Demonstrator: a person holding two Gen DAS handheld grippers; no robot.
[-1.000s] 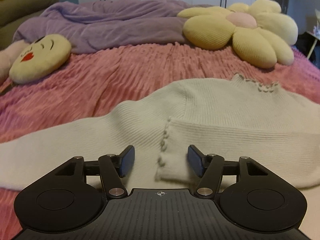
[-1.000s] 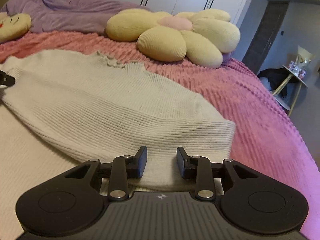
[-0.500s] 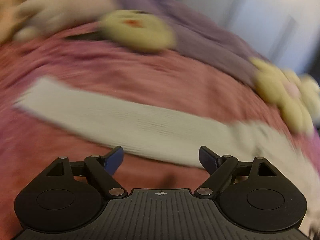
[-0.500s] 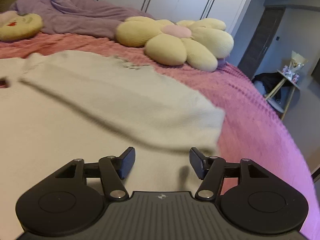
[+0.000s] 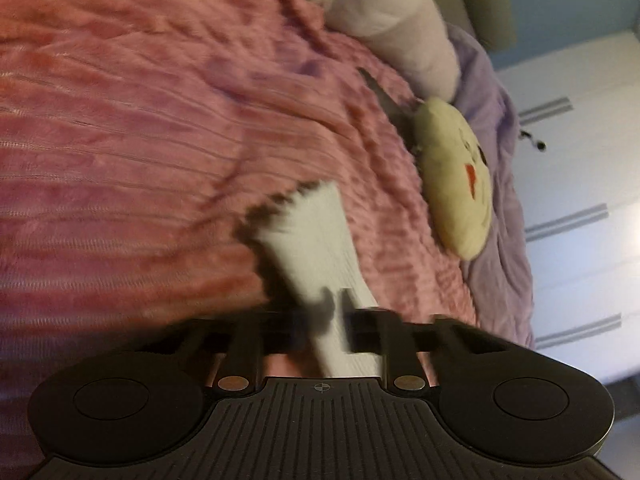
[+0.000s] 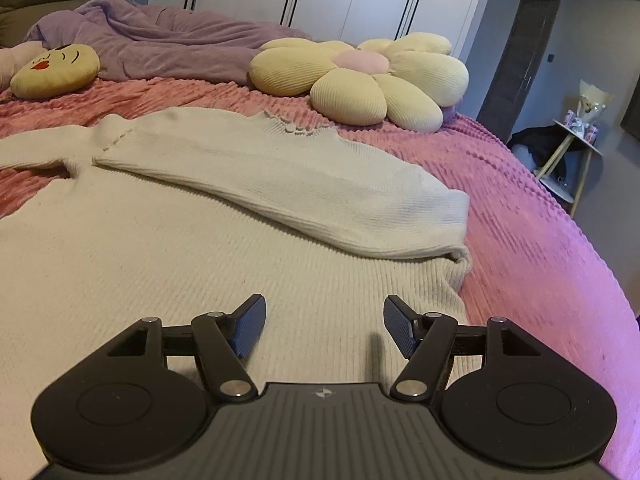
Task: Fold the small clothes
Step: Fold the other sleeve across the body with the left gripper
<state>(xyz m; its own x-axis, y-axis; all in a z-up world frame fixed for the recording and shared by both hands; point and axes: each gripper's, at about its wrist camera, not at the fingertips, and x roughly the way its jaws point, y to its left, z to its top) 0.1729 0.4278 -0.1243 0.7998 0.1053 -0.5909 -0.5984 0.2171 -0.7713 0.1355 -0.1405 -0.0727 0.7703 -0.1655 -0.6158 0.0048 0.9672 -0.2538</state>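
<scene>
A cream ribbed sweater (image 6: 200, 240) lies flat on the pink bedspread (image 6: 540, 240). Its right sleeve (image 6: 304, 184) is folded across the chest. Its left sleeve (image 5: 316, 240) stretches out over the bedspread (image 5: 120, 140). My left gripper (image 5: 336, 312) is shut on the left sleeve near its cuff; the view is tilted and blurred. My right gripper (image 6: 324, 328) is open and empty, low over the sweater's body near its right edge.
A flower-shaped cushion (image 6: 360, 76), a yellow face cushion (image 6: 56, 70) and a purple blanket (image 6: 168, 48) lie at the head of the bed. The face cushion (image 5: 456, 184) and a pale plush toy (image 5: 392, 20) lie beyond the sleeve. A small side table (image 6: 576, 152) stands right of the bed.
My left gripper swung left from the folded cuff to the outstretched left sleeve and closed on it. My right gripper let go of the folded sleeve, opened wide and drew back.
</scene>
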